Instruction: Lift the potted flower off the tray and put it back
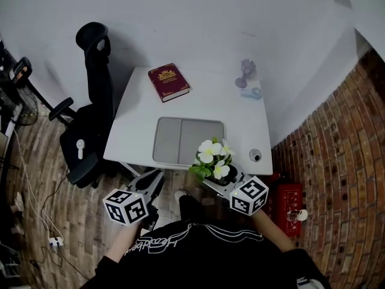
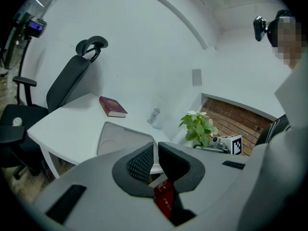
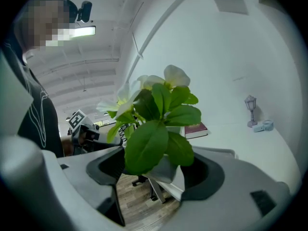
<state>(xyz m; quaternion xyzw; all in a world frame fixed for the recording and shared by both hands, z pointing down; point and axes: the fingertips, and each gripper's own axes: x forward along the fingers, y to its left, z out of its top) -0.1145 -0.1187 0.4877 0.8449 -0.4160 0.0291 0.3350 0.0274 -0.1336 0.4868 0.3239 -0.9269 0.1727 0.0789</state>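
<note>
The potted flower (image 1: pixel 212 158), white blooms over green leaves in a pale pot, hangs just off the table's near edge, in front of the tray. My right gripper (image 1: pixel 220 178) is shut on its pot; in the right gripper view the leaves (image 3: pixel 161 124) fill the middle and the pot (image 3: pixel 166 170) sits between the jaws. The grey tray (image 1: pixel 180 138) lies bare on the white table (image 1: pixel 135 122). My left gripper (image 1: pixel 154 180) hovers off the table's front edge, left of the plant, jaws together and holding nothing. In the left gripper view the gripper (image 2: pixel 155 153) faces the tray (image 2: pixel 120 138), with the plant (image 2: pixel 198 127) to its right.
A dark red book (image 1: pixel 168 82) lies at the back of the table, and a small lamp ornament (image 1: pixel 246 72) stands at the back right. A small round object (image 1: pixel 255 155) sits at the near right corner. A black office chair (image 1: pixel 93 119) stands left; a red box (image 1: pixel 287 200) sits by the brick wall.
</note>
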